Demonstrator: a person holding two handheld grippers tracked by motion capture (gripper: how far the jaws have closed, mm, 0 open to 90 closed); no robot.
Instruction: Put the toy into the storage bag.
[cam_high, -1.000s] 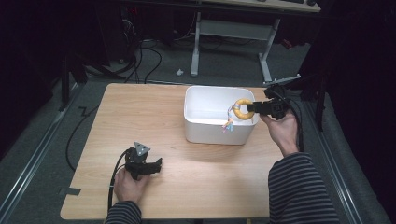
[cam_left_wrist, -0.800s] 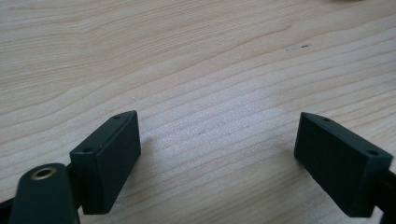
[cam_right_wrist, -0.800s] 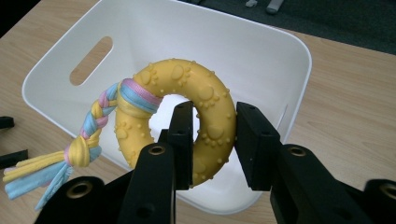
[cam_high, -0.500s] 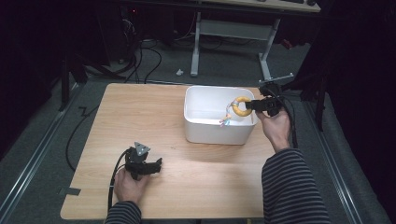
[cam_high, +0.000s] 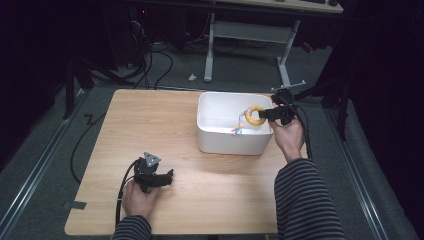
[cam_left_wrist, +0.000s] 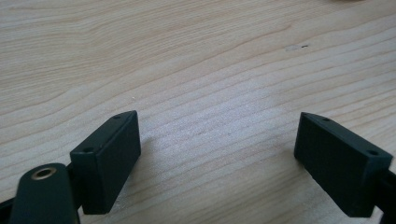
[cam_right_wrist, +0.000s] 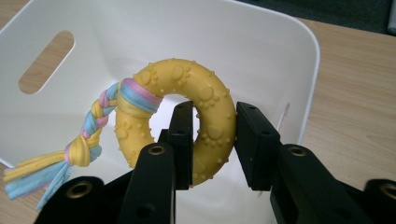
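Worktop (cam_high: 165, 125) w/ white tub (cam_high: 227, 140) at its right side. Right tongs (cam_right_wrist: 212, 140) clamp the yellow rubber ring (cam_right_wrist: 187, 107) just above the tub – looks light, slightly squashy, nubbed so not slippery; grip the ring, not the floppy braided tail (cam_right_wrist: 91, 135). Left tongs (cam_left_wrist: 217, 158) wide, empty.

Ring toy (cam_high: 255, 115) hangs over the bin (cam_high: 225, 142), seemingly above its right inside; bin on table (cam_high: 150, 125)
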